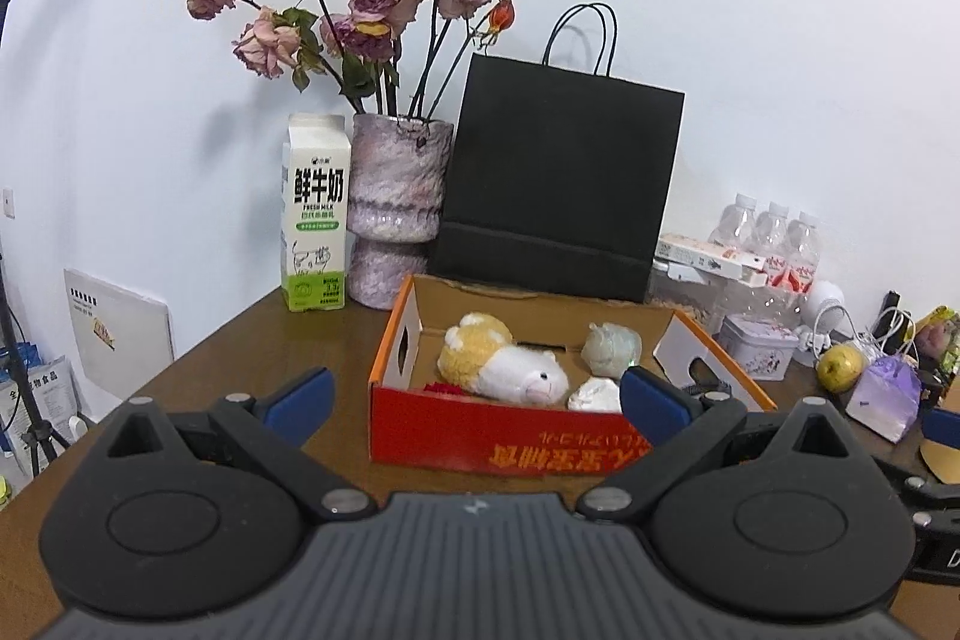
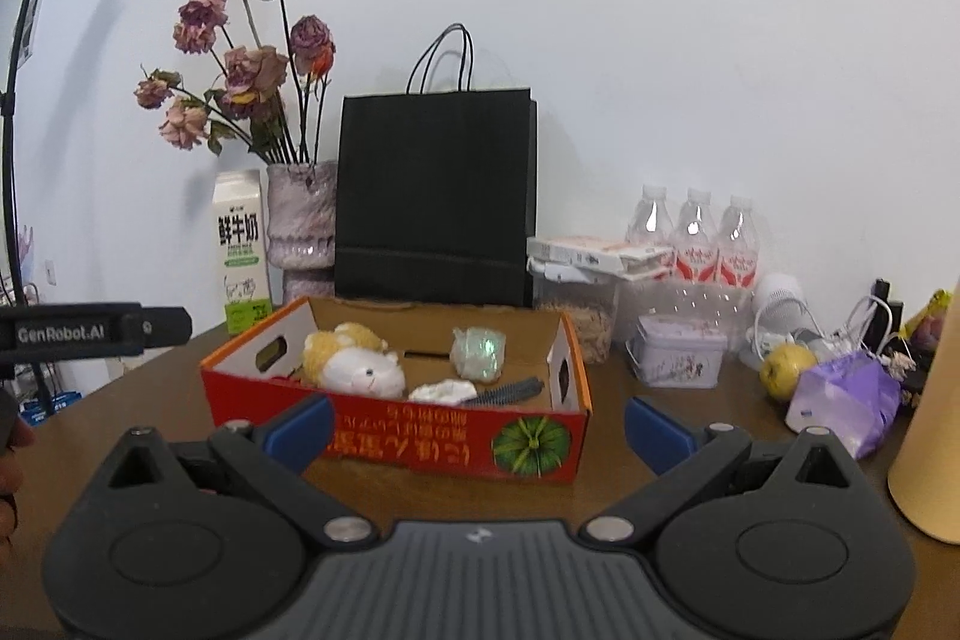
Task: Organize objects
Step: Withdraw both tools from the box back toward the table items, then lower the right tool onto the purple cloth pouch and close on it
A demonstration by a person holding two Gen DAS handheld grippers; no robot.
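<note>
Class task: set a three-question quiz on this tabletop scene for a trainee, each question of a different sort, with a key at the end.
1. True or false: the plush toy lies inside the red cardboard box.
2. Multiple choice: what stands directly behind the box? A) milk carton B) black paper bag C) water bottles
3. Fill in: both the left gripper and the right gripper are ____ and hold nothing.

Key
1. True
2. B; the carton stands left of the vase of dried roses, the bottles off to the right.
3. open
</note>
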